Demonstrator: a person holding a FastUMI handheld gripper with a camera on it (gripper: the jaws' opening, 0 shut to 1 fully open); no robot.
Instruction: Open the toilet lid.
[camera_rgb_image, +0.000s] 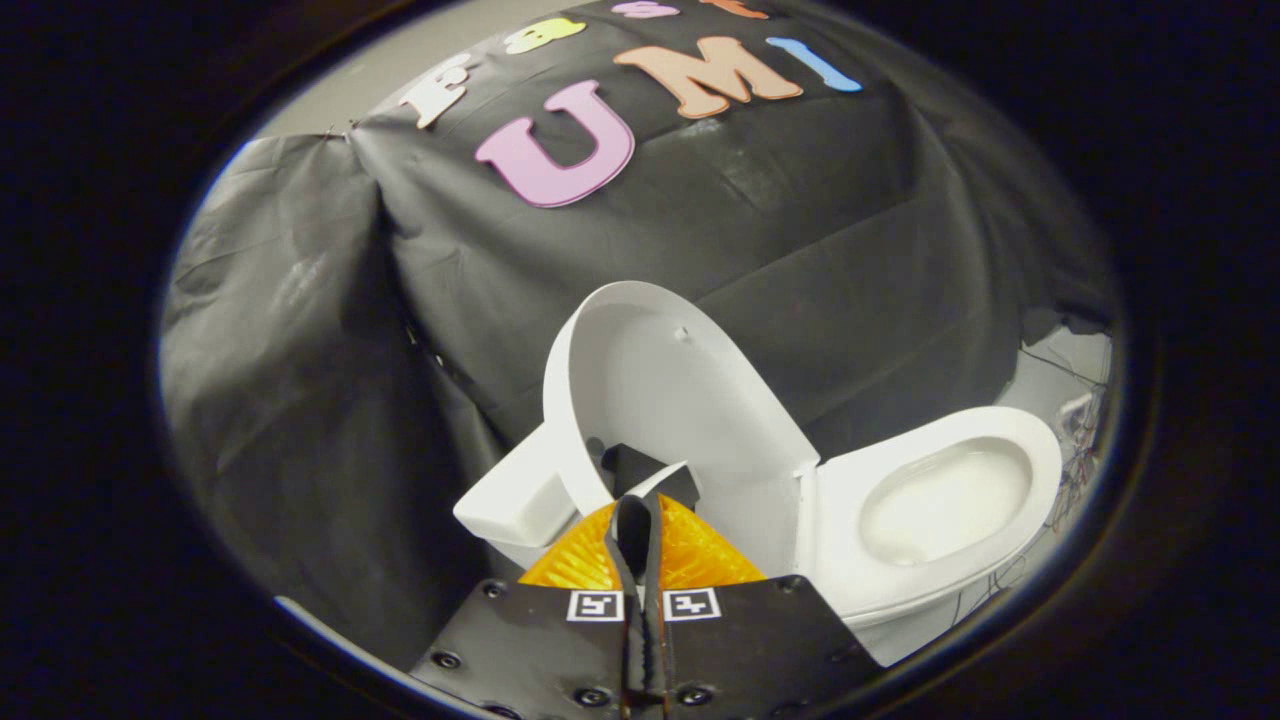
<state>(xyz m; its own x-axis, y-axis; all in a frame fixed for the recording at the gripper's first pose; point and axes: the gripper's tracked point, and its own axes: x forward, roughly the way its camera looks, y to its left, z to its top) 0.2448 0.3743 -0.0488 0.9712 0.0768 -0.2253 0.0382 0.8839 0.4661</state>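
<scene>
The tool is pinched closed on the rim of the raised lid; the toilet bowl lies open to the right.

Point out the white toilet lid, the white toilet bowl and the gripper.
white toilet lid (690, 420), gripper view, inner face.
white toilet bowl (1040, 460), gripper view, rim.
gripper (640, 500), gripper view, closed fingertips at the lid's edge.

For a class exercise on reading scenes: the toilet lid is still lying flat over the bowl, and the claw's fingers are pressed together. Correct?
Not quite. The gripper view shows the toilet lid raised upright, leaving the bowl uncovered. The claw's fingers are indeed pressed together.
</scene>
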